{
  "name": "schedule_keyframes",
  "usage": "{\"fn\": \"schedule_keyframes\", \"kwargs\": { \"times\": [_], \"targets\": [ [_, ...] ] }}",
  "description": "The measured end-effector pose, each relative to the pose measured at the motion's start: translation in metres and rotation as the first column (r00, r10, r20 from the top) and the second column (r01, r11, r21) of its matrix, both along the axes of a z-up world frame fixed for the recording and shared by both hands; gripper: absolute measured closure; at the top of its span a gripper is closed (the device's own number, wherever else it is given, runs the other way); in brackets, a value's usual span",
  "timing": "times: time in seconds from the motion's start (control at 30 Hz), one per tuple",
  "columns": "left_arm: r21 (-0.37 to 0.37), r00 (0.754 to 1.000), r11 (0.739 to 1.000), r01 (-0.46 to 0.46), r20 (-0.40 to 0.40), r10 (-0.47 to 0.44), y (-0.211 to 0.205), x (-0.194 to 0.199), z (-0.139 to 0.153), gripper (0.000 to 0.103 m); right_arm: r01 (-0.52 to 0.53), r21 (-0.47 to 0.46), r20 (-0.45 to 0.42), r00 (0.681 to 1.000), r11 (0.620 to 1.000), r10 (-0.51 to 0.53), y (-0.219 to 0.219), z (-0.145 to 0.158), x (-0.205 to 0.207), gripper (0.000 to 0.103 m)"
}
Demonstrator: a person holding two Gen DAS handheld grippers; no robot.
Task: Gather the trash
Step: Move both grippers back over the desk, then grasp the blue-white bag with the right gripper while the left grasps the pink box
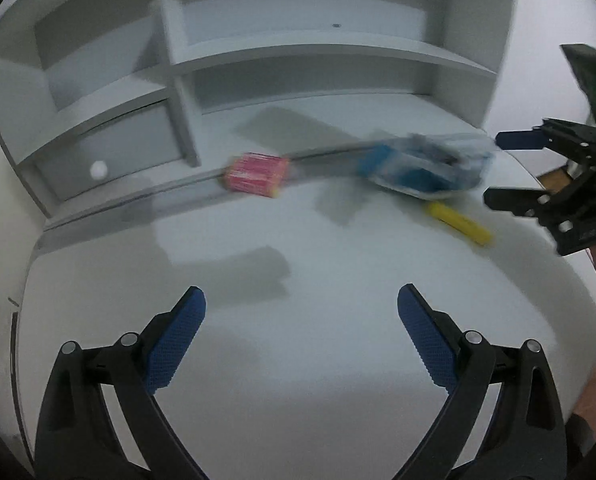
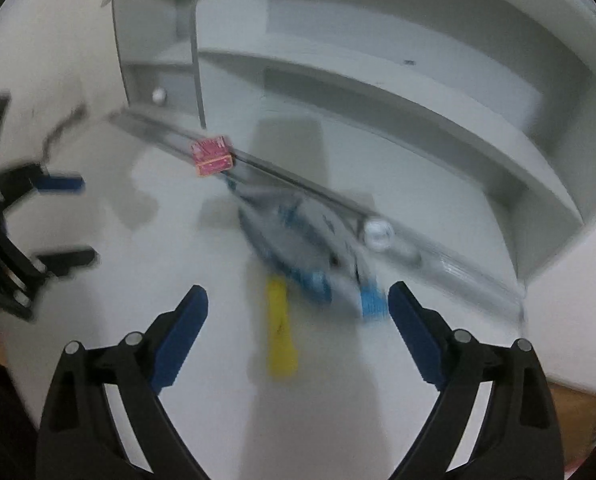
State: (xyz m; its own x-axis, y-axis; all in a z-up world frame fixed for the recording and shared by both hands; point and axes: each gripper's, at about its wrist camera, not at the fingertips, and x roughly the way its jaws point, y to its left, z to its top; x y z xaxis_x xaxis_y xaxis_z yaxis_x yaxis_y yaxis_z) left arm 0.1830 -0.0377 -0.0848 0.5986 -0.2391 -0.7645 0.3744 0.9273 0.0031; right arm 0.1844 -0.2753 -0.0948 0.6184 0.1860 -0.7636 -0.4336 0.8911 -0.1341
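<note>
Both grippers gape wide, nothing between them. Left gripper (image 1: 302, 320) hovers well short of the pink box (image 1: 255, 175). Right gripper (image 2: 298, 320) tilts down just before the yellow wrapper (image 2: 281, 332) and blue bag (image 2: 298, 240) on the desk (image 1: 298, 380).

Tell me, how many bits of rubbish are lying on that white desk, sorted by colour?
Pink: 1, the small box
Blue and clear: 1, the crumpled wrapper
Yellow: 1, the stick-shaped piece
White: 1, the small ball
Total: 4
</note>
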Motion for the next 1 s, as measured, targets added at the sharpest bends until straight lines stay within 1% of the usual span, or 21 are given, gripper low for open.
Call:
{"fn": "schedule_keyframes", "kwargs": {
  "times": [0.07,0.1,0.2,0.23,0.27,0.3,0.33,0.37,0.43,0.6,0.87,0.9,0.93,0.97,1.0],
  "targets": [
    [0.011,1.000,1.000,-0.013,-0.006,0.013,0.010,0.020,0.000,0.009,-0.033,-0.073,-0.016,0.999,0.997,0.031,0.012,-0.008,0.025,0.015],
    [0.018,1.000,1.000,-0.017,0.000,0.017,0.011,0.027,0.000,0.009,-0.041,-0.097,-0.020,0.999,0.994,0.039,0.019,-0.009,0.032,0.015],
    [0.038,1.000,0.999,-0.011,0.007,0.010,0.009,0.057,-0.005,0.009,-0.066,-0.120,-0.059,0.996,0.991,0.060,0.026,-0.018,0.050,0.015],
    [0.041,1.000,0.999,-0.007,0.007,0.007,0.008,0.069,-0.007,0.009,-0.075,-0.123,-0.074,0.995,0.990,0.067,0.028,-0.021,0.055,0.019],
    [0.045,1.000,0.999,-0.005,0.003,0.005,0.006,0.080,-0.010,0.009,-0.080,-0.127,-0.081,0.994,0.989,0.071,0.030,-0.023,0.055,0.036],
    [0.047,1.000,0.999,0.000,-0.002,0.000,0.004,0.089,-0.013,0.009,-0.087,-0.126,-0.093,0.993,0.988,0.076,0.031,-0.024,0.056,0.049],
    [0.053,1.000,0.999,0.000,-0.003,0.000,0.005,0.097,-0.017,0.009,-0.083,-0.117,-0.101,0.992,0.990,0.072,0.031,-0.025,0.056,0.068],
    [0.057,1.000,0.998,0.000,-0.002,0.000,0.004,0.106,-0.020,0.009,-0.071,-0.111,-0.091,0.994,0.991,0.061,0.030,-0.021,0.050,0.071],
    [0.065,1.000,0.998,0.010,0.000,-0.010,-0.001,0.118,-0.024,0.009,-0.047,-0.061,-0.079,0.996,0.997,0.042,0.025,-0.011,0.042,0.073],
    [0.074,1.000,0.997,0.025,-0.005,-0.024,-0.016,0.139,-0.031,0.009,0.005,-0.004,-0.023,1.000,1.000,-0.005,0.007,0.017,0.004,0.073],
    [0.093,0.999,0.995,0.039,-0.017,-0.038,-0.036,0.153,-0.039,0.011,0.054,0.039,0.025,0.998,0.998,-0.055,-0.017,0.044,-0.062,0.073],
    [0.104,0.999,0.994,0.043,-0.017,-0.042,-0.039,0.153,-0.040,0.012,0.065,0.044,0.027,0.997,0.997,-0.066,-0.020,0.045,-0.069,0.073],
    [0.112,0.999,0.992,0.052,-0.014,-0.051,-0.041,0.152,-0.041,0.018,0.078,0.048,0.029,0.996,0.996,-0.079,-0.024,0.047,-0.077,0.073],
    [0.113,0.998,0.992,0.062,-0.021,-0.060,-0.043,0.152,-0.042,0.030,0.094,0.054,0.031,0.995,0.994,-0.096,-0.029,0.048,-0.087,0.073],
    [0.105,0.998,0.992,0.066,-0.033,-0.063,-0.044,0.151,-0.043,0.033,0.108,0.060,0.033,0.993,0.992,-0.110,-0.033,0.047,-0.094,0.073]
  ]
}}
